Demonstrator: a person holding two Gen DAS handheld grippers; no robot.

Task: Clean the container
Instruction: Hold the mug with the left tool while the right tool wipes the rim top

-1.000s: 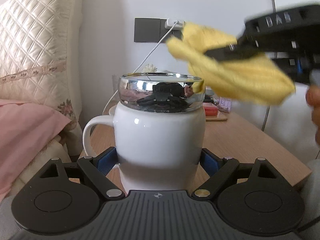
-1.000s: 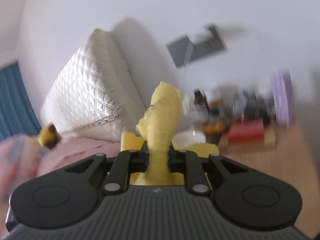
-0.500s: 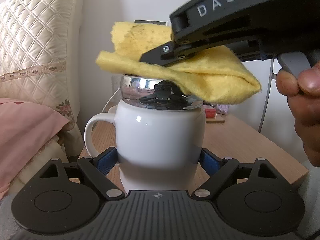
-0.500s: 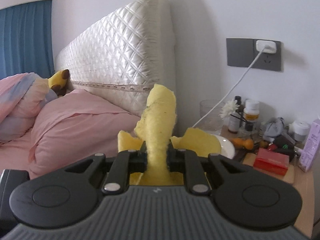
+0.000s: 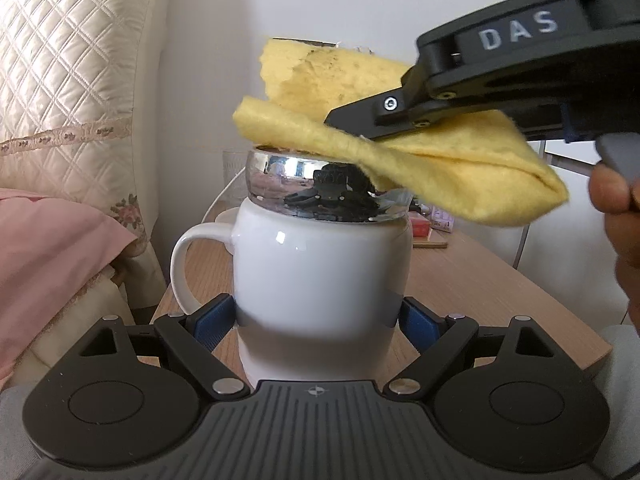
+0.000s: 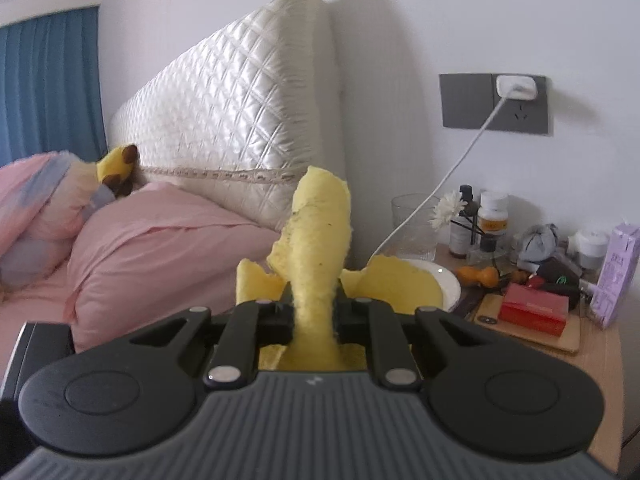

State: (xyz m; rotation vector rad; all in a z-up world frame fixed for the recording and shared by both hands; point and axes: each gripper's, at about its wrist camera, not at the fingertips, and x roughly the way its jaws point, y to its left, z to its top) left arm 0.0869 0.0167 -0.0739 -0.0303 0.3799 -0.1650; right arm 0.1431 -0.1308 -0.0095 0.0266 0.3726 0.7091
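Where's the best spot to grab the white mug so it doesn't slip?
Grip the white mug low on its round body, from the two sides, as the left hand-held gripper does now. The handle sticks out to the left, and the shiny metal rim on top stays clear for the yellow cloth to wipe.

The mug (image 5: 320, 280) is glossy white with a mirror-bright silver band (image 5: 320, 192) at its top. The cloth (image 5: 440, 164) over it is soft yellow (speckled with small dark flecks on its upper flap). The left gripper (image 5: 318, 320) is black with blue pads (image 5: 212, 322); the right gripper (image 6: 314, 312) is black too, its body ribbed grey. The headboard (image 6: 240, 128) is cream satin quilted in diamonds, crossed by a floral lace strip. The pillow (image 6: 160, 248) is plain pink, the curtain (image 6: 48, 80) deep blue, the socket plate (image 6: 494, 104) dark grey, the table (image 5: 480, 280) pale wood, the box (image 6: 534, 308) red.
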